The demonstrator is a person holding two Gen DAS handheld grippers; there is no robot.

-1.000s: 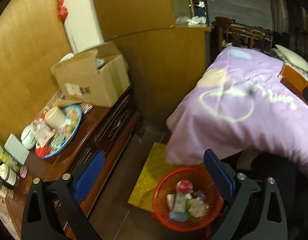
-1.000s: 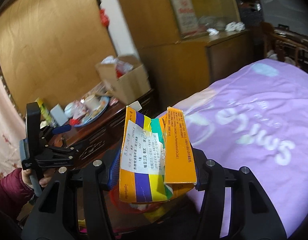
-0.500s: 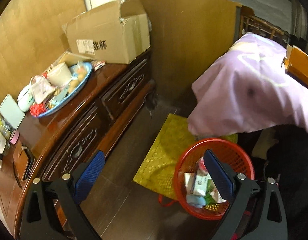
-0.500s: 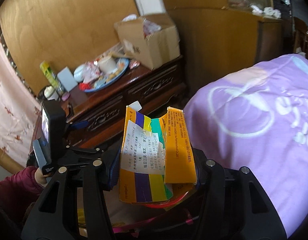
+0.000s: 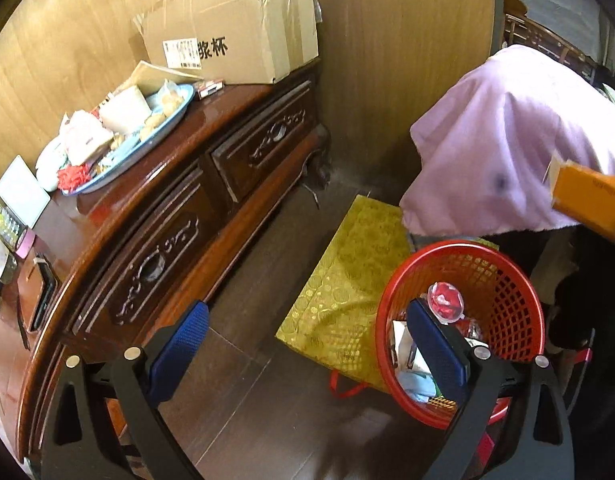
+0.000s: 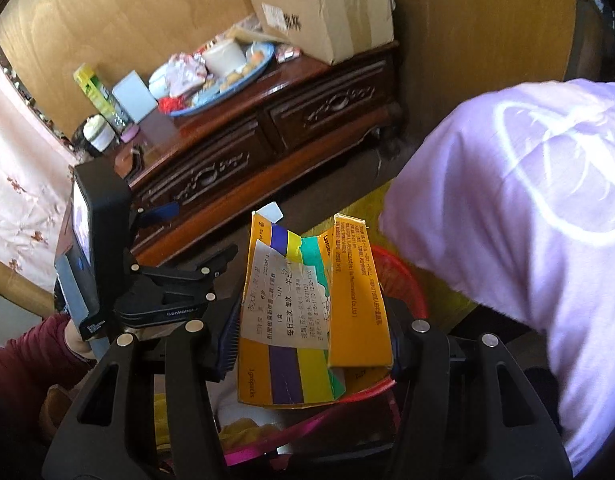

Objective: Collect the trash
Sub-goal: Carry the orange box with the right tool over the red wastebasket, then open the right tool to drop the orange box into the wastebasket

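I'm at the drop-off step: my right gripper (image 6: pixel 311 344) is clamped on the flattened orange medicine box (image 6: pixel 307 312), held just above the red basket (image 5: pixel 503 280) on the floor by the bed. My left gripper (image 5: pixel 307 348) hangs open and empty, its right finger over the basket's near-left rim. Next, I judge, I centre the box over the basket mouth and release.

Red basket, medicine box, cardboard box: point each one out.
Red basket (image 5: pixel 507 280): left wrist view, inner mesh wall.
Medicine box (image 6: pixel 359 300): right wrist view, orange side panel.
Cardboard box (image 5: pixel 243 40): left wrist view, front face.
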